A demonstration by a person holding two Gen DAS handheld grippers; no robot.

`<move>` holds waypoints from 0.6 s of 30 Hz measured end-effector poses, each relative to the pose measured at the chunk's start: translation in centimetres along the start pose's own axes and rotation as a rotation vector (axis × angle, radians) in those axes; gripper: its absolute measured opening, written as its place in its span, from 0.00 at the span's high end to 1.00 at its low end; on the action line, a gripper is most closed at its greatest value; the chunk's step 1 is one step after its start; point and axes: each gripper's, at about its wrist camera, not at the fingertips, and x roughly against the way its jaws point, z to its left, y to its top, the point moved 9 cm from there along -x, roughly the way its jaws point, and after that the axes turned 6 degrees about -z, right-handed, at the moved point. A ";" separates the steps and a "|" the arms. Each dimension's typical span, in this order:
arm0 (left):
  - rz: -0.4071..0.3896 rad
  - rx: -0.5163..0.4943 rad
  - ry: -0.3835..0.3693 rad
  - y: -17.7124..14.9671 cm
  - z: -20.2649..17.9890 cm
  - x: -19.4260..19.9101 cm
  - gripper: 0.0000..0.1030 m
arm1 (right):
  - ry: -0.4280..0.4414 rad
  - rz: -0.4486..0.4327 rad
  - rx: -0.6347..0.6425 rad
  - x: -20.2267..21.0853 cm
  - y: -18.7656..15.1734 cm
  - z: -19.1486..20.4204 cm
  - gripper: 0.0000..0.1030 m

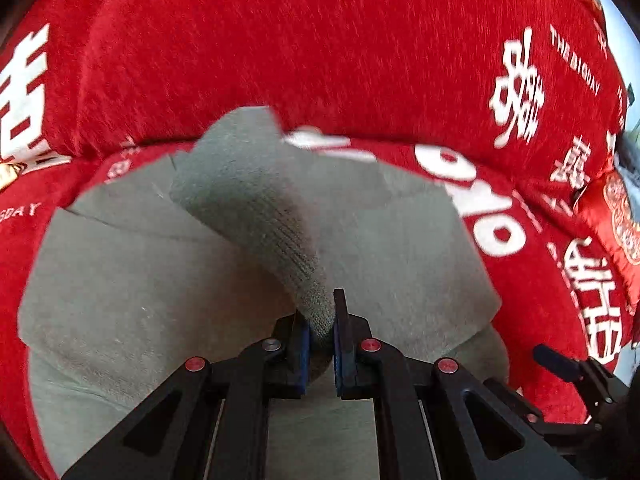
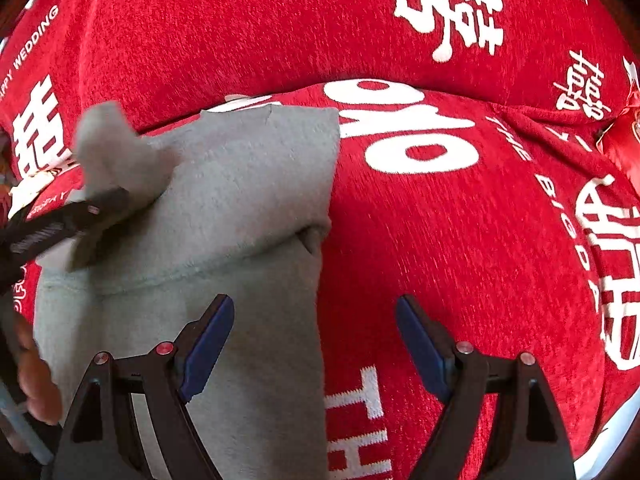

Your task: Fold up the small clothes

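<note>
Grey garment (image 1: 140, 288) spread flat on a red cover (image 1: 320, 40) printed with white characters and lettering, on what looks like a sofa seat with its backrest rising behind. Left gripper (image 1: 320, 332) pinching a ribbed grey cuff (image 1: 256, 200), blue pads pressed tight against the knit; cuff and sleeve lifted off the cloth, arching up and away over the body of the garment, free end blurred. Same gripper seen from the right wrist view at the left edge (image 2: 96, 208), dark and blurred, with the raised cuff (image 2: 108, 140) above it. Right gripper (image 2: 314, 332) held over the garment's right edge (image 2: 256, 360), fingers spread wide with nothing between them: left pad above grey cloth, right pad above bare red cover. Part of a hand (image 2: 38, 384) visible at the lower left of that view.
</note>
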 end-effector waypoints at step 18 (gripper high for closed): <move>-0.037 0.025 -0.157 0.0 0.8 5.4 0.01 | 0.120 -0.032 -0.054 0.7 0.5 0.2 0.17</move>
